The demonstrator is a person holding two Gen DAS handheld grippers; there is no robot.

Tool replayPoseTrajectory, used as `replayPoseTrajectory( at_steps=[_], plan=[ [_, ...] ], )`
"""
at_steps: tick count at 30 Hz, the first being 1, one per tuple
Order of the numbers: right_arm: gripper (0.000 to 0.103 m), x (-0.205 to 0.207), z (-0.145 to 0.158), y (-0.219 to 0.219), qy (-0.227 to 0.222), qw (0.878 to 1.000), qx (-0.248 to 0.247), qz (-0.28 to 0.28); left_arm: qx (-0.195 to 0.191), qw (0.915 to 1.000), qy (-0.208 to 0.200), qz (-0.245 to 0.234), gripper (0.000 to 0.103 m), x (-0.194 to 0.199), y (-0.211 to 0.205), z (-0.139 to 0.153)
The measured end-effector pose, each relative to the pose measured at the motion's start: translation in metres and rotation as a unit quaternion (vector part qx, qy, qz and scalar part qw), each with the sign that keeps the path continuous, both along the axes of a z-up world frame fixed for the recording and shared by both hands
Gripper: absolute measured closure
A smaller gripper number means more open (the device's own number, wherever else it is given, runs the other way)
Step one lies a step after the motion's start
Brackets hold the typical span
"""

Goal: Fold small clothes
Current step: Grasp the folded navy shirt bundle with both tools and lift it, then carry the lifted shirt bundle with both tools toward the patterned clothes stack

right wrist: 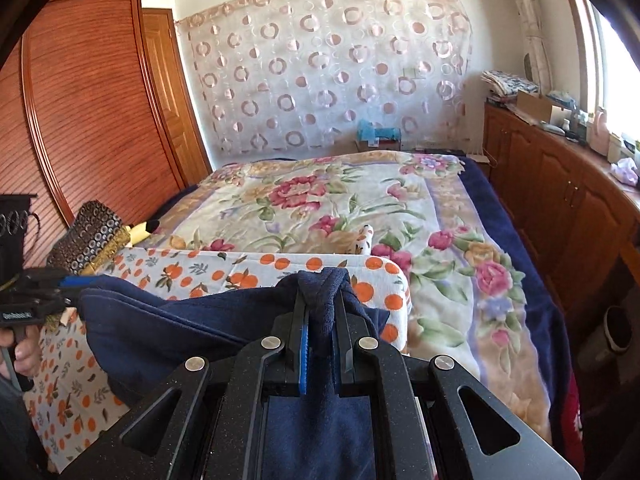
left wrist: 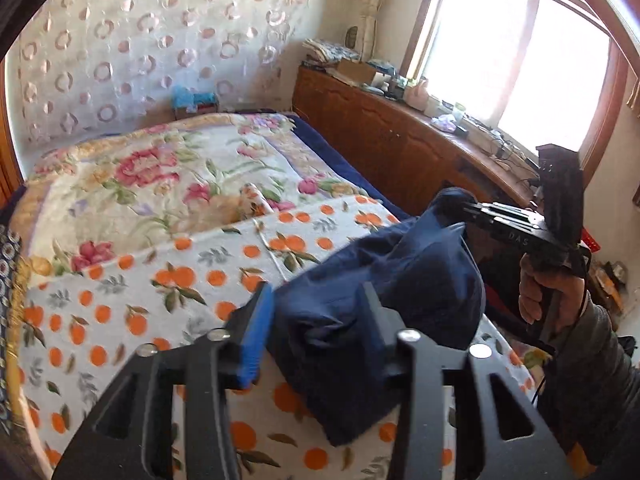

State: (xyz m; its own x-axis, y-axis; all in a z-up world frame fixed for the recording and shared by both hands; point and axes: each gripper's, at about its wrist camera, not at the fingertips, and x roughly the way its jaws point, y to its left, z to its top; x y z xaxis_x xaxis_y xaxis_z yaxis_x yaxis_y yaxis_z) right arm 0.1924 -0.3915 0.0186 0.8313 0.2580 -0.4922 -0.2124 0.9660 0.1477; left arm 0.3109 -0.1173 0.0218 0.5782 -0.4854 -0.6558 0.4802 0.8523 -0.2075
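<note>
— Item: navy garment (left wrist: 384, 280), held up above the orange-print cloth (left wrist: 160, 280) on the bed (right wrist: 460, 248)?
— Yes. Right gripper (right wrist: 320, 316): pinched tight on a bunched edge. Left gripper (left wrist: 316, 320): fingers set apart, fabric between them; grip not confirmable.
— Surroundings?
— Floral blanket (right wrist: 320, 200), wooden cabinet (right wrist: 560, 200), circle-pattern curtain (right wrist: 320, 72).

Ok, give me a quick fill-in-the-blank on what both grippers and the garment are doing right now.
1. The right gripper is shut on the ____ blue garment.
2. The garment hangs above a sheet printed with ____.
3. The left gripper has its jaws ____, with the cloth bunched between them.
4. The floral blanket covers the ____.

Missing words: navy; oranges; open; bed
</note>
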Motion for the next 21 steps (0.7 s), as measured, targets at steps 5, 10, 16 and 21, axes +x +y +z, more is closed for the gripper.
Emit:
replayPoseTrajectory(
  at_steps=[5, 10, 16, 21],
  plan=[
    [0.095, 0.025, -0.007, 0.007, 0.019, 1.000, -0.016, 0.000, 0.006, 0.9998, 0.010, -0.014, 0.028, 0.007, -0.001, -0.008],
    [0.074, 0.033, 0.007, -0.001, 0.004, 0.999, -0.017, -0.042, 0.030, 0.9988, 0.031, -0.024, 0.028, 0.012, -0.019, -0.034],
    [0.052, 0.006, 0.014, -0.012, -0.006, 1.000, -0.015, -0.018, 0.051, 0.9979, 0.038, 0.008, 0.028, 0.040, -0.027, -0.055],
    [0.047, 0.010, -0.011, -0.014, 0.056, 0.998, -0.023, 0.023, 0.061, 0.9957, 0.047, 0.052, 0.027, 0.063, -0.019, -0.069]
  ],
)
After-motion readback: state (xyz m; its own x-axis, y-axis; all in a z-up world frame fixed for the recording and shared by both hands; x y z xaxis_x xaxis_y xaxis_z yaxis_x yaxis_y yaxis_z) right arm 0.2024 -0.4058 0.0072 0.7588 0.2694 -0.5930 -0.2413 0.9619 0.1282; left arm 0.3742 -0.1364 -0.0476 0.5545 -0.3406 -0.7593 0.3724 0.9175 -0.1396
